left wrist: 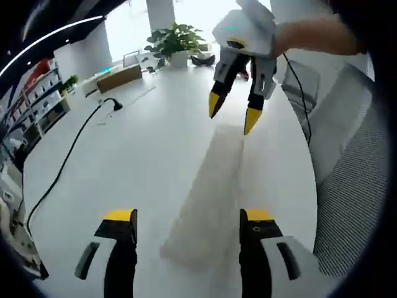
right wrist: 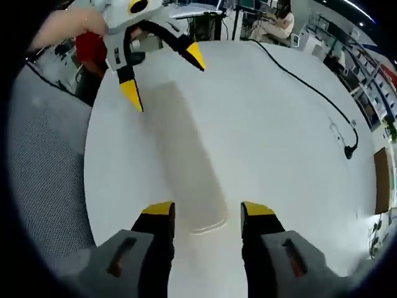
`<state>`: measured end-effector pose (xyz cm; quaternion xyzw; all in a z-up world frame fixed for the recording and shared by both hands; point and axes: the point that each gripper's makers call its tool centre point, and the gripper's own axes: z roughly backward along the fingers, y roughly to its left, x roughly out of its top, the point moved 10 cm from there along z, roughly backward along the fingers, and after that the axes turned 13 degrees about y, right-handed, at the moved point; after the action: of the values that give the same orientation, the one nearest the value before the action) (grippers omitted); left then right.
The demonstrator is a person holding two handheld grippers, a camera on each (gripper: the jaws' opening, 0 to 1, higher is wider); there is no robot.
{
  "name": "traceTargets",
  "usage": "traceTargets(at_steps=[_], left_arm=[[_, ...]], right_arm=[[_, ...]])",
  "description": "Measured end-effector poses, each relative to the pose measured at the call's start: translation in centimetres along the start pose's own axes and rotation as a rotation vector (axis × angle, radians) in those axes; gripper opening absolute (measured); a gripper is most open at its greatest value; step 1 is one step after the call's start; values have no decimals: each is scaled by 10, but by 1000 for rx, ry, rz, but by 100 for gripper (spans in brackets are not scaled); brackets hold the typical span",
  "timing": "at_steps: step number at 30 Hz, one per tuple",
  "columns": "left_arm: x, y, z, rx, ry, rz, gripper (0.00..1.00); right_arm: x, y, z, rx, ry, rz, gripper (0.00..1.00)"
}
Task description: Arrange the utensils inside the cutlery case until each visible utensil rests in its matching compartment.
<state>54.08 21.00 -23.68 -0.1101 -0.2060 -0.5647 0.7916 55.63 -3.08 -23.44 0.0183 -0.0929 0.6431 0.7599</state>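
A long frosted, translucent cutlery case (left wrist: 211,192) lies flat on the white table (left wrist: 136,155); what is inside it is too blurred to make out. My left gripper (left wrist: 188,217) hovers open over the case's near end. My right gripper (left wrist: 232,112) hangs open above the far end, held by a hand. In the right gripper view the case (right wrist: 186,161) runs away from my open right gripper (right wrist: 208,210) toward the open left gripper (right wrist: 164,76). Neither gripper holds anything.
A black cable with a plug (left wrist: 68,149) crosses the table (right wrist: 310,87). A grey mesh chair (left wrist: 353,180) stands at the table edge beside the case (right wrist: 43,180). A potted plant (left wrist: 173,40) and a cardboard box (left wrist: 118,77) sit at the far end.
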Motion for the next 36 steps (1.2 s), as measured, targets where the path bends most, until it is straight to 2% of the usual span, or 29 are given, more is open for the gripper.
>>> traceTargets(at_steps=[1, 2, 3, 5, 7, 8, 10, 12, 14, 15, 17, 19, 21, 22, 27, 36], left_arm=[[0, 0, -2, 14, 10, -45, 68], [-1, 1, -6, 40, 37, -99, 75], [-2, 1, -8, 39, 44, -116, 80], [-3, 1, -14, 26, 45, -99, 88], [-4, 1, -19, -10, 26, -79, 90], [-5, 0, -21, -20, 31, -77, 90], [-9, 0, -26, -32, 64, -84, 87], [-12, -1, -28, -43, 96, -92, 78], [-17, -5, -31, -107, 153, 13, 67], [-17, -5, -32, -99, 129, 5, 65], [-20, -10, -33, -98, 133, -17, 61], [-21, -11, -31, -70, 143, -109, 53], [-23, -14, -28, -74, 146, -7, 47], [-22, -16, -28, -72, 158, -36, 47], [-22, -31, -27, -74, 155, -49, 46], [-20, -66, -25, -78, 148, -65, 46]], right_arm=[[1, 1, -4, 13, 31, 42, 50], [2, 1, -7, 15, 39, 51, 52], [4, -1, -10, 11, 27, 43, 54], [6, -4, -14, 26, 14, 33, 56], [7, -5, -17, 43, 8, 38, 56], [8, -5, -21, 47, 17, 71, 57], [8, -5, -24, 45, 45, 104, 58], [7, -5, -27, 44, 60, 94, 55], [6, -3, -29, 44, 55, 87, 48], [5, -1, -30, 45, 58, 85, 43], [3, 6, -31, 28, 58, 108, 41], [3, 11, -29, 22, 53, 127, 40], [1, 18, -29, 23, 40, 148, 40], [0, 20, -28, 17, 25, 148, 40], [-10, 35, -26, 20, -22, 146, 39], [-23, 68, -20, 26, 2, 153, 39]])
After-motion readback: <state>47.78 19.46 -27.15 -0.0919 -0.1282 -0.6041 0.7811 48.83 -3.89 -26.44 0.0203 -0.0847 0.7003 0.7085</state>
